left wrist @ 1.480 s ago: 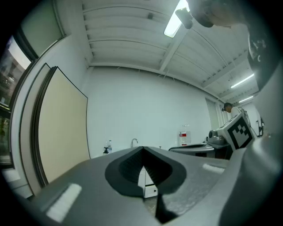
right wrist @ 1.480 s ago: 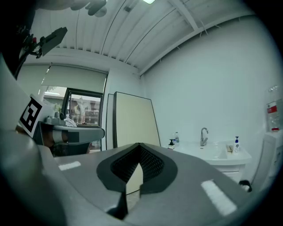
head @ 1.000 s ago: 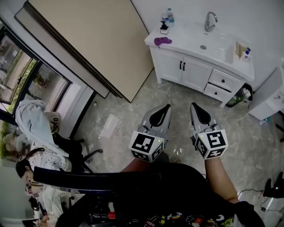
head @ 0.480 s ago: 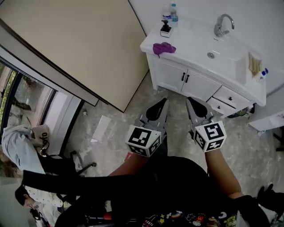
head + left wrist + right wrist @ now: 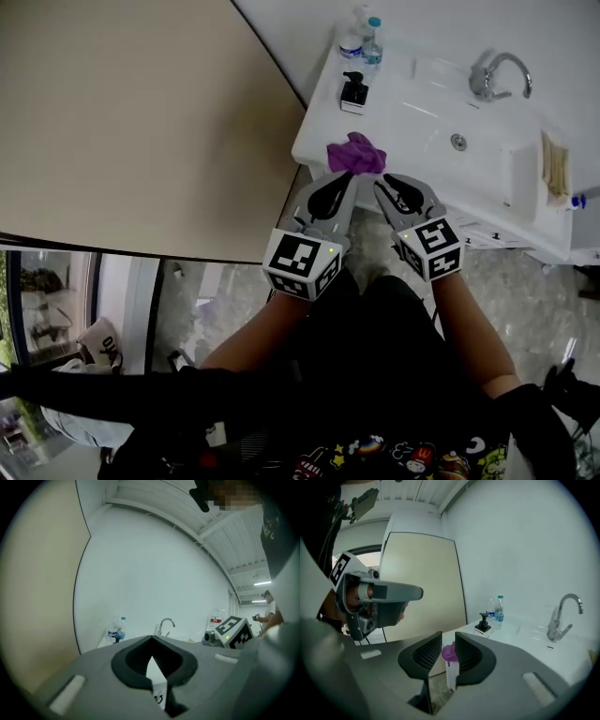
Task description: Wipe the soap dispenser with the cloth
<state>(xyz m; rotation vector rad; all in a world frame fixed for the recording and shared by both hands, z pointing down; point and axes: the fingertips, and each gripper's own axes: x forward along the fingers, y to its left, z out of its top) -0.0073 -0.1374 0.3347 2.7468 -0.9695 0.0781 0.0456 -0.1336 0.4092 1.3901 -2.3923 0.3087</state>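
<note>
The soap dispenser (image 5: 354,92), with a black pump on a pale base, stands at the back left of the white vanity top (image 5: 412,103); the right gripper view shows the dispenser (image 5: 482,623) beyond the jaws. A crumpled purple cloth (image 5: 355,153) lies at the counter's front edge. My left gripper (image 5: 341,180) is shut and empty, just short of the cloth. My right gripper (image 5: 385,181) hovers beside it, slightly open, with the cloth (image 5: 449,652) visible through the gap. In its own view the left gripper (image 5: 151,641) points above the counter.
Two water bottles (image 5: 366,37) stand behind the dispenser. A chrome faucet (image 5: 497,75) and the sink basin (image 5: 459,141) lie to the right. A large beige panel (image 5: 141,122) leans left of the vanity. A small bottle (image 5: 574,201) sits at the counter's far right.
The view has closed in on the vanity. Both grippers have advanced from over the floor to the counter's front edge, right by the purple cloth.
</note>
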